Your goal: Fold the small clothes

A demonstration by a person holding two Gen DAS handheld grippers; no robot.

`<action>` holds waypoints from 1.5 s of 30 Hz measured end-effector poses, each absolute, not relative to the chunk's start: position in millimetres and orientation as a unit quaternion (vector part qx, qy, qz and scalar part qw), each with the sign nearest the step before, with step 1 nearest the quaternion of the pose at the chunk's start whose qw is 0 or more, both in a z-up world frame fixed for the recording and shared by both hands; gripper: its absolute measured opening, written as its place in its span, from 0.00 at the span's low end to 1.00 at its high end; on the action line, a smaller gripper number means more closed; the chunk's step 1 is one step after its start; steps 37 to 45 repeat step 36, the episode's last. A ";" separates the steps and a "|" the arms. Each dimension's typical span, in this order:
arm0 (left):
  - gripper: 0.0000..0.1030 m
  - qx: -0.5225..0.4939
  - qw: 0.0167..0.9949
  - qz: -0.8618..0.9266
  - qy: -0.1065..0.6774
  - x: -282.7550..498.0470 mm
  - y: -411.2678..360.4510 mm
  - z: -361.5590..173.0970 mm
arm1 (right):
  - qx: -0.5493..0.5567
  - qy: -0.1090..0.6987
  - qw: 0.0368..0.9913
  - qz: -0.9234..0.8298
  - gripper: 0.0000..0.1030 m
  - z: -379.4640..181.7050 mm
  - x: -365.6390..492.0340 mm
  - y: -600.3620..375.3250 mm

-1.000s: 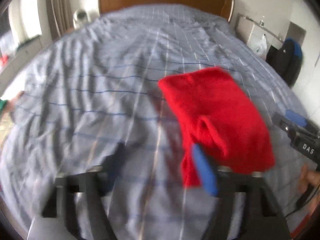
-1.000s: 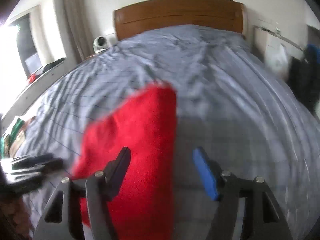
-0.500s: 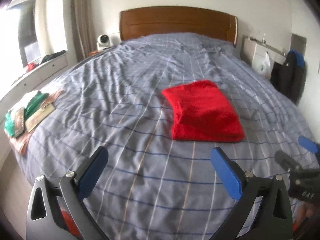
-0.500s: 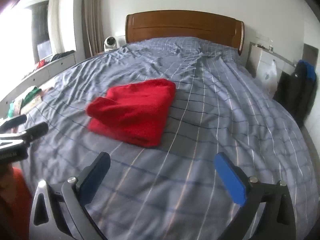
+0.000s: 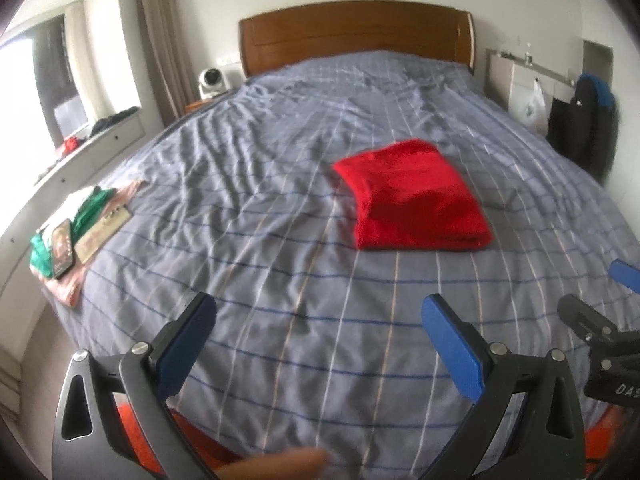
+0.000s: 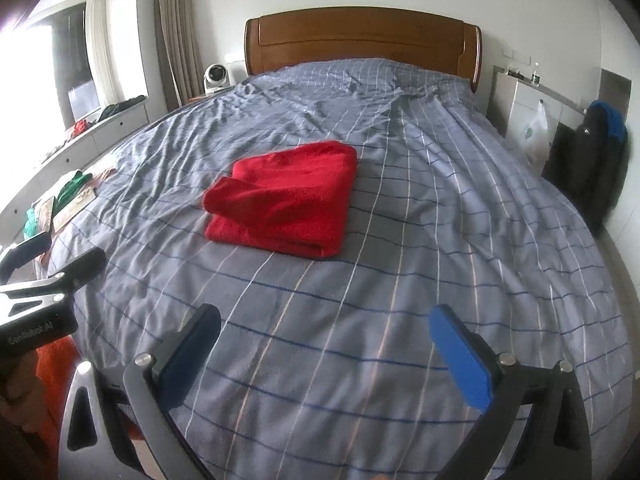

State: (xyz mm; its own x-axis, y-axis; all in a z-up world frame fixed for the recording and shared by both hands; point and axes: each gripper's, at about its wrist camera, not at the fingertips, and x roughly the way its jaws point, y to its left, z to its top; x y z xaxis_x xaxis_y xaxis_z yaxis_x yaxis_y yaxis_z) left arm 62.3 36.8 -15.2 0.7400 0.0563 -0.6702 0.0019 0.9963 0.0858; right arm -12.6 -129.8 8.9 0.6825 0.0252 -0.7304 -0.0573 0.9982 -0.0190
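Note:
A red garment [image 5: 416,196] [image 6: 284,196] lies folded into a flat rectangle on the blue-grey checked bedcover [image 5: 280,264] [image 6: 420,240], near the middle of the bed. My left gripper [image 5: 318,340] hangs over the near part of the bed, well short of the garment, open with nothing between its blue pads. My right gripper [image 6: 326,344] is likewise pulled back from the garment, open and empty. The left wrist view catches the right gripper's tips [image 5: 592,312] at its right edge, and the right wrist view shows the left gripper's body [image 6: 40,280] at its left edge.
A small pile of green and pink clothes with a phone on it [image 5: 68,236] lies at the bed's left edge. Behind the bed stand a wooden headboard [image 5: 356,32], a small fan [image 5: 211,80] and a white cabinet [image 5: 520,80]. A dark jacket [image 5: 584,124] hangs at the right.
Both grippers let go of the red garment, opened wide and drew back towards the bed's near end. The garment now lies folded flat on the cover.

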 end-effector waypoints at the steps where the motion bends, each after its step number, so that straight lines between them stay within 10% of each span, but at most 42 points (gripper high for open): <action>1: 1.00 0.036 0.931 0.012 0.364 60.8 37.9 -16.0 | -0.022 0.400 0.916 0.022 0.99 8.0 -14.8 -129.0; 45: 1.00 0.021 0.928 -0.021 0.370 37.9 35.4 9.9 | -0.031 0.426 0.904 0.020 0.99 30.0 -31.6 -110.4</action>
